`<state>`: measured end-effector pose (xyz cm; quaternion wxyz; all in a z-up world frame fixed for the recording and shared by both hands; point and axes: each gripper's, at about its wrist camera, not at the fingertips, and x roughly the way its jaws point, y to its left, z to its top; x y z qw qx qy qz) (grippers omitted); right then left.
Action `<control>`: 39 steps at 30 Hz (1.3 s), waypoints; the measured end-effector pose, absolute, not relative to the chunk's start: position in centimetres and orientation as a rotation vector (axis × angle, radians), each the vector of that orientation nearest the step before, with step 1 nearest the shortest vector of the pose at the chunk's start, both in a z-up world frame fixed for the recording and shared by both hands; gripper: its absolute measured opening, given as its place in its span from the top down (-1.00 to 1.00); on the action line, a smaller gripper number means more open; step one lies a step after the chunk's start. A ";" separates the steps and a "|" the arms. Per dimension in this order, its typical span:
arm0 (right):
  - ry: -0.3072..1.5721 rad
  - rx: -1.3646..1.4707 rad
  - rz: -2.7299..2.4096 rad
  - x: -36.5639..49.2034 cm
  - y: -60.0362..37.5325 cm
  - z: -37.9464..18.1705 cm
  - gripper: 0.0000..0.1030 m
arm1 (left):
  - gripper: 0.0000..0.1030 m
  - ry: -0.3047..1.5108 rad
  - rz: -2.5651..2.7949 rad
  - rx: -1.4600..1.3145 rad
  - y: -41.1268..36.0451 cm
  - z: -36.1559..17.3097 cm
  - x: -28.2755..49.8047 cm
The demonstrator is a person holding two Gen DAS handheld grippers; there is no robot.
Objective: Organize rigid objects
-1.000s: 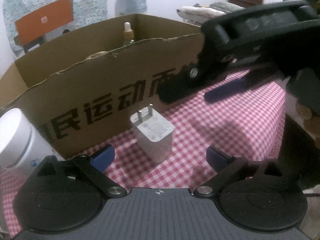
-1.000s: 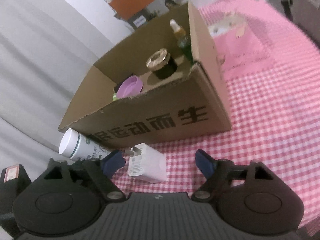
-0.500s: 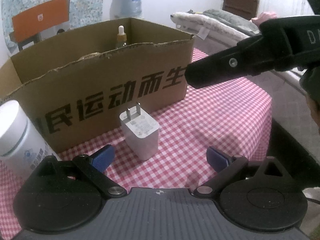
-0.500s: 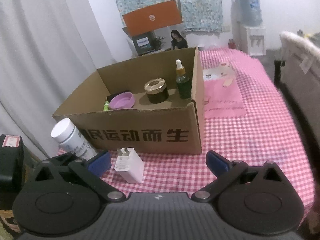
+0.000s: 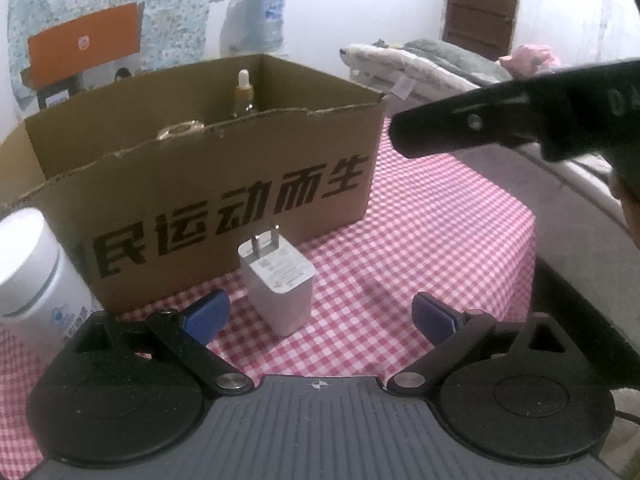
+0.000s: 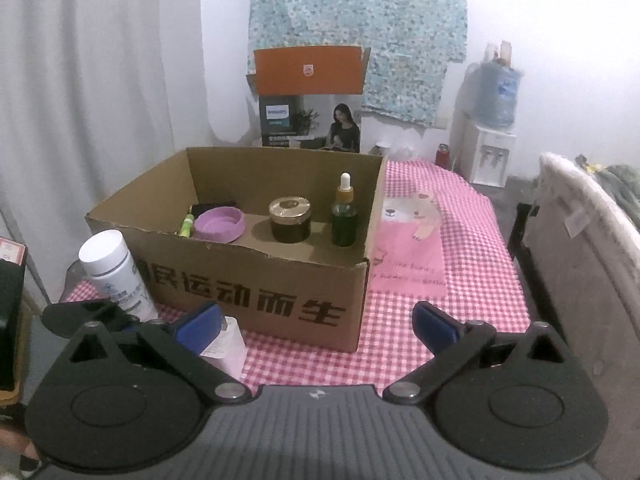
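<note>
Both your tongs, left [image 5: 320,312] and right [image 6: 316,322], gape empty. The charger [image 5: 278,280] stands on the surface, at six o'clock from the box [image 5: 208,184]. Next: straddle it, squeeze, lift it in.

Both wrist views face the cardboard box [image 5: 224,184] [image 6: 256,280], the left nearer and lower.

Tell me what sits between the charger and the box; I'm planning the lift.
Nothing: bare checked cloth between the charger and the box, seen in the left wrist view.
</note>
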<state>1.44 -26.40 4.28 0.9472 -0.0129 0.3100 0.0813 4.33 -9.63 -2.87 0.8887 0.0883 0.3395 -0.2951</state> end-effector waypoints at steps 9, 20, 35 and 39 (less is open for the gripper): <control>0.676 0.161 0.194 3.5 -28.2 2.8 -1.00 | -0.93 0.747 -0.596 0.115 -9.1 -2.6 5.0; 0.791 0.324 0.289 5.7 -27.8 -0.1 -1.00 | -0.78 0.720 -0.590 0.181 -9.8 -2.7 5.4; 0.974 0.414 0.382 9.1 -25.2 -3.6 -0.39 | -0.13 0.724 -0.536 0.178 -9.5 -3.8 7.1; 1.001 0.448 0.394 9.4 -25.2 -4.2 -0.22 | -0.01 0.727 -0.524 0.178 -9.6 -4.1 7.1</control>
